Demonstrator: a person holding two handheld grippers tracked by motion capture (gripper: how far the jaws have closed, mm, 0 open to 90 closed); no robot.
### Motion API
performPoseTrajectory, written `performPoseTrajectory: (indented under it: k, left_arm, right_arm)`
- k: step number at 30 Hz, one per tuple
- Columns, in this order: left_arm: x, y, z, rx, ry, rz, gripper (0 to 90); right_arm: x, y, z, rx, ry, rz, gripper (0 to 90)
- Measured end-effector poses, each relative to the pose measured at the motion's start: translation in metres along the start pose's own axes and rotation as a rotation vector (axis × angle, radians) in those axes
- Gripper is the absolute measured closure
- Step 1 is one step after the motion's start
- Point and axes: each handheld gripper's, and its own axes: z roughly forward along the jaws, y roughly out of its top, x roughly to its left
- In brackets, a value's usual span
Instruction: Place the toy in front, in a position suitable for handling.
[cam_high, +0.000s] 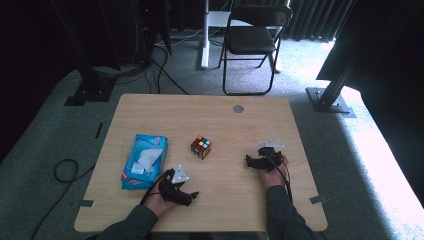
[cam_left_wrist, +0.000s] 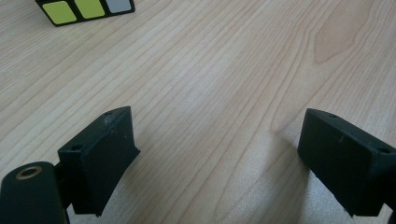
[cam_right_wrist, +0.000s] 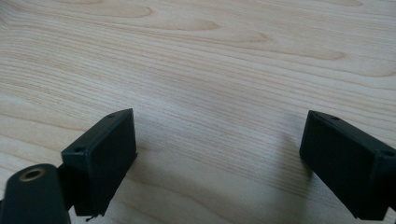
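A colour puzzle cube (cam_high: 201, 147) sits near the middle of the wooden table (cam_high: 220, 120). Its bottom row of yellow, green and white squares shows in the left gripper view as the cube (cam_left_wrist: 85, 10) at the top left. My left gripper (cam_high: 192, 196) rests low on the table near the front edge, below and left of the cube, jaws wide apart with bare wood between them (cam_left_wrist: 217, 158). My right gripper (cam_high: 249, 161) lies on the table to the right of the cube, pointing left, also open over bare wood (cam_right_wrist: 219, 158).
A blue pack of tissues (cam_high: 144, 160) lies at the table's left, close to my left hand. A round cable hole (cam_high: 238, 108) is near the far edge. Beyond the table stand a black folding chair (cam_high: 252, 40) and dark stand feet (cam_high: 330, 100).
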Motion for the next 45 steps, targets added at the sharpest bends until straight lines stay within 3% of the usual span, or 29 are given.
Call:
performPoseTrajectory:
  k: [11,15,19,25,27,29,32,34,39,45]
  left_arm:
    - [-0.002,-0.001,-0.001,-0.002,0.015,-0.012,11.3]
    - [-0.003,-0.002,-0.004,-0.008,0.024,-0.021,17.3]
    - [-0.004,-0.002,-0.009,-0.001,0.044,-0.029,34.0]
    - [0.002,-0.002,-0.015,-0.025,0.063,-0.077,43.1]
    - [0.002,-0.002,-0.015,-0.01,0.078,-0.068,44.0]
    - [-0.002,-0.002,-0.014,0.018,0.115,-0.027,44.9]
    - [-0.002,-0.002,-0.015,0.022,0.125,-0.032,44.7]
    - [0.0,-0.003,-0.016,0.022,0.134,-0.046,44.7]
    - [0.011,-0.01,-0.024,0.034,0.175,-0.134,42.9]
    - [0.022,-0.017,-0.031,0.047,0.223,-0.205,41.1]
  right_arm:
    - [0.001,0.0,0.0,0.001,-0.004,0.005,10.8]
    - [0.001,0.0,0.0,0.001,-0.004,0.005,10.7]
    - [0.001,0.0,-0.001,0.001,0.004,-0.003,10.7]
    - [0.001,-0.001,-0.001,0.001,0.007,-0.005,10.8]
    - [0.0,0.0,-0.001,0.001,0.013,-0.012,11.9]
    - [0.001,0.0,-0.001,0.002,0.018,-0.015,13.2]
    - [0.001,-0.001,-0.001,0.001,0.018,-0.015,13.3]
    - [0.001,-0.001,-0.002,0.001,0.018,-0.015,13.4]
    - [0.001,0.001,-0.004,0.016,0.024,-0.024,19.3]
    - [0.006,0.005,-0.006,0.026,0.076,-0.031,27.0]
